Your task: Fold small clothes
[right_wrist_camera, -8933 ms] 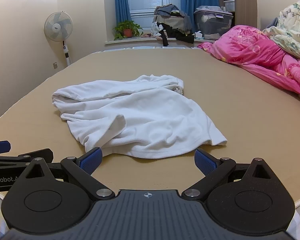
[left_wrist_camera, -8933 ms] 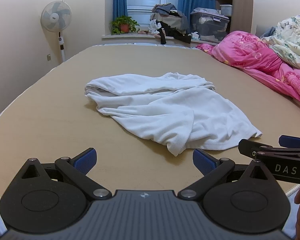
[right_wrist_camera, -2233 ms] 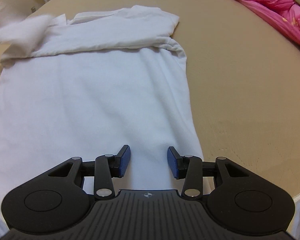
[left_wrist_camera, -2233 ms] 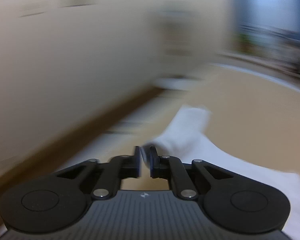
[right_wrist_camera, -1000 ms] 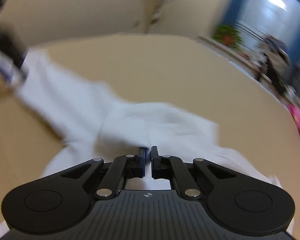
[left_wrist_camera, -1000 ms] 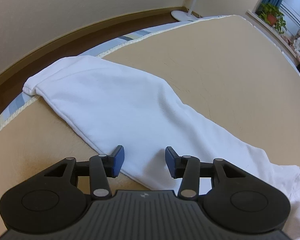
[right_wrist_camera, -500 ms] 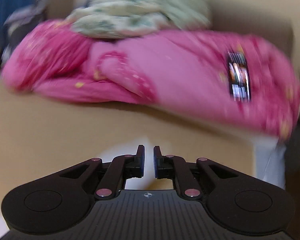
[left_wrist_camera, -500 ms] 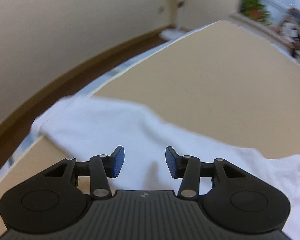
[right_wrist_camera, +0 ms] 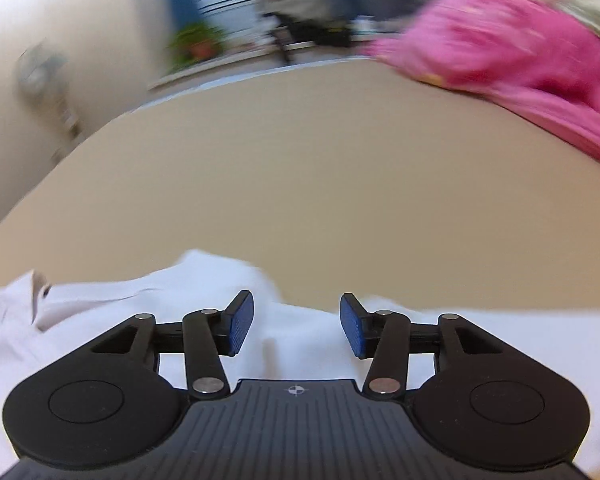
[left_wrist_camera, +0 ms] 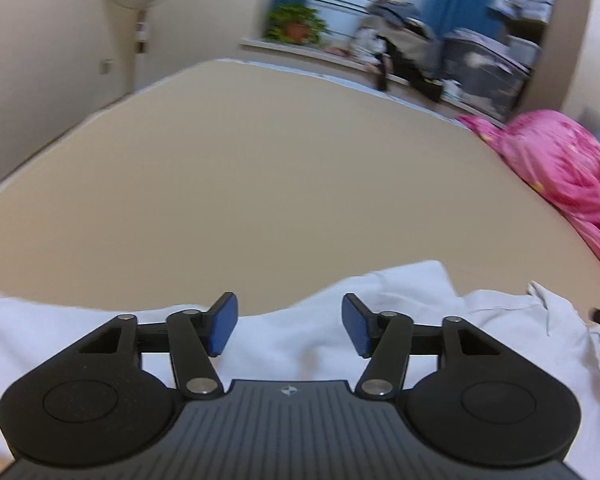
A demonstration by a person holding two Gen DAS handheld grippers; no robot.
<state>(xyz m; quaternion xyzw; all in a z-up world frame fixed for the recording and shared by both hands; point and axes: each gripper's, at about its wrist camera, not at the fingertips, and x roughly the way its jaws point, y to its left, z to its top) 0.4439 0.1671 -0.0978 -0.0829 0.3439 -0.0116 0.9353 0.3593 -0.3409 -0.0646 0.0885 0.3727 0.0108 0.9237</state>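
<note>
Both the left gripper (left_wrist_camera: 288, 324) and right gripper (right_wrist_camera: 296, 326) hover over the white garment (left_wrist_camera: 500, 320), jaws opening, apparently gripping nothing.

White garment (left_wrist_camera: 308, 344) — rumpled, spread flat along the tan surface's near edge, collar end bunched

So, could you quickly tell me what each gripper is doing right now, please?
Left gripper: jaws opening, nothing held, above the white garment.
Right gripper: jaws opening, nothing gripped, garment lying below.
</note>
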